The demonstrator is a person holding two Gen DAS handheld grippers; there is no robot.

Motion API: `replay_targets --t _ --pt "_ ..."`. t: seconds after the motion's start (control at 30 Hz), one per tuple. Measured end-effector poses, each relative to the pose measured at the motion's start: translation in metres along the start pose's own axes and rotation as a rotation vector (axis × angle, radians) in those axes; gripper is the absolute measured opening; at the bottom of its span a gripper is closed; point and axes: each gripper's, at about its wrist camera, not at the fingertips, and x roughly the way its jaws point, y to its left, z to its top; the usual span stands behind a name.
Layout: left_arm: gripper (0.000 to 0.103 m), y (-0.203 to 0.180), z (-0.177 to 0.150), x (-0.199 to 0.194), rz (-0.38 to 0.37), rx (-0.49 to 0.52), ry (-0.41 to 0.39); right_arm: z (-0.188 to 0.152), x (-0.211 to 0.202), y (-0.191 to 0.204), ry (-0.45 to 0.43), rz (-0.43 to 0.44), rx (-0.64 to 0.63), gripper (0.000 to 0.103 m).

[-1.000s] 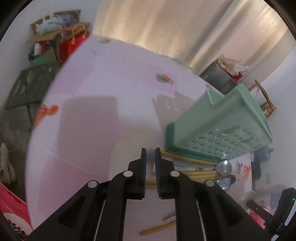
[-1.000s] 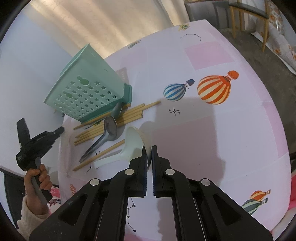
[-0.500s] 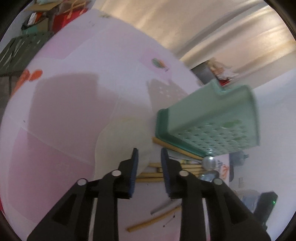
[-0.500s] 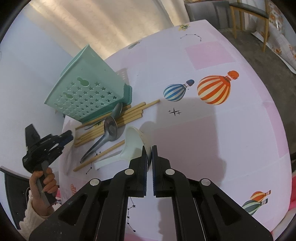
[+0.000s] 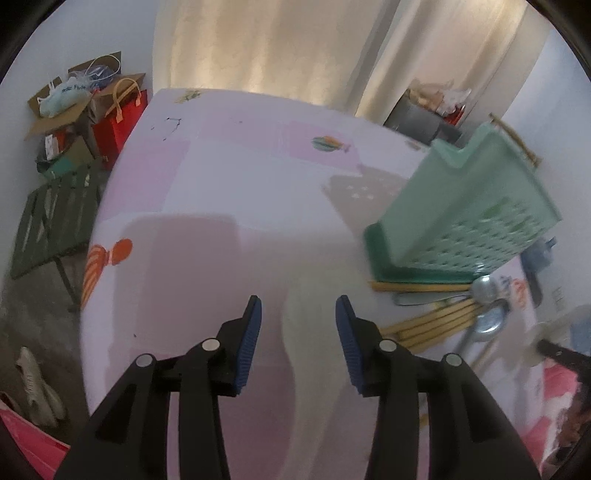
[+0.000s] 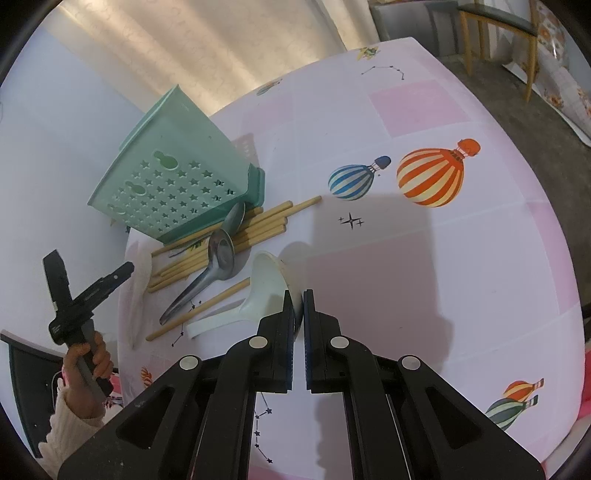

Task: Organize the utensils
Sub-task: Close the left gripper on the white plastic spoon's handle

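A mint green basket [image 6: 177, 177] lies tipped on its side on the pink balloon-print tablecloth [image 6: 424, 280]. Against its base lie several wooden chopsticks [image 6: 258, 225] and two metal spoons [image 6: 221, 251], with a white ladle spoon [image 6: 266, 280] in front. My right gripper [image 6: 298, 299] is shut, its tips right beside the ladle's bowl, and I see nothing between the pads. My left gripper [image 5: 298, 321] hovers over bare cloth, left of the basket [image 5: 469, 221] and chopsticks [image 5: 432, 321]. Its jaws are opening with nothing between them. The right wrist view shows the left gripper [image 6: 127, 266] from the side, held by a hand.
One chopstick [image 6: 199, 310] lies apart, beside the ladle's handle. Off the table's left edge stand a dark green folding table [image 5: 51, 221], cardboard boxes and a red bag [image 5: 118, 110]. A wooden chair [image 6: 495, 26] stands beyond the far corner. Curtains hang behind.
The left gripper's jaws have gone from nearly shut to clearly apart, and the gripper has rolled and shifted slightly. The right gripper and the utensils have not moved.
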Motion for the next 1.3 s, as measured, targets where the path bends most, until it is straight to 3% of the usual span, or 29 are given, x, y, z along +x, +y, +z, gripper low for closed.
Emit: replay_targets --t 0.1,0.27,0.53,0.67,0.73,0.93,1.0,1.1,1.17,1.3 --pt "0.052 0.002 0.001 0.008 0.004 0.026 0.003 0.0 0.001 0.001 0.002 -0.003 -0.002 0.003" --pt "0.053 -0.007 -0.005 0.008 -0.019 0.069 0.011 0.0 0.003 -0.001 0.007 -0.004 0.007 0.003" --pt "0.033 0.003 -0.019 -0.003 -0.02 -0.108 0.042 -0.001 0.004 -0.002 0.008 -0.008 0.013 0.006" --pt "0.032 0.005 -0.027 -0.006 -0.11 -0.205 0.085 -0.001 0.004 -0.003 0.008 -0.007 0.016 0.006" --pt "0.031 0.003 -0.03 -0.005 -0.197 -0.256 0.114 -0.002 0.003 -0.003 0.005 -0.008 0.013 0.006" --pt "0.031 -0.016 -0.033 -0.011 -0.261 -0.221 0.11 -0.002 0.003 -0.001 0.004 -0.007 0.012 0.006" --pt "0.032 -0.017 -0.029 -0.014 -0.232 -0.201 0.093 -0.002 0.002 0.0 0.003 -0.007 0.01 0.006" --pt "0.043 -0.019 -0.019 -0.013 -0.174 -0.121 0.068 -0.002 0.004 0.0 0.007 -0.004 0.009 0.006" --pt "0.045 -0.023 -0.011 -0.005 -0.151 -0.058 0.071 -0.002 0.006 0.0 0.013 -0.002 0.011 0.006" --pt "0.048 -0.017 0.001 0.018 -0.207 -0.007 0.105 -0.002 0.006 0.001 0.02 0.003 0.009 0.006"
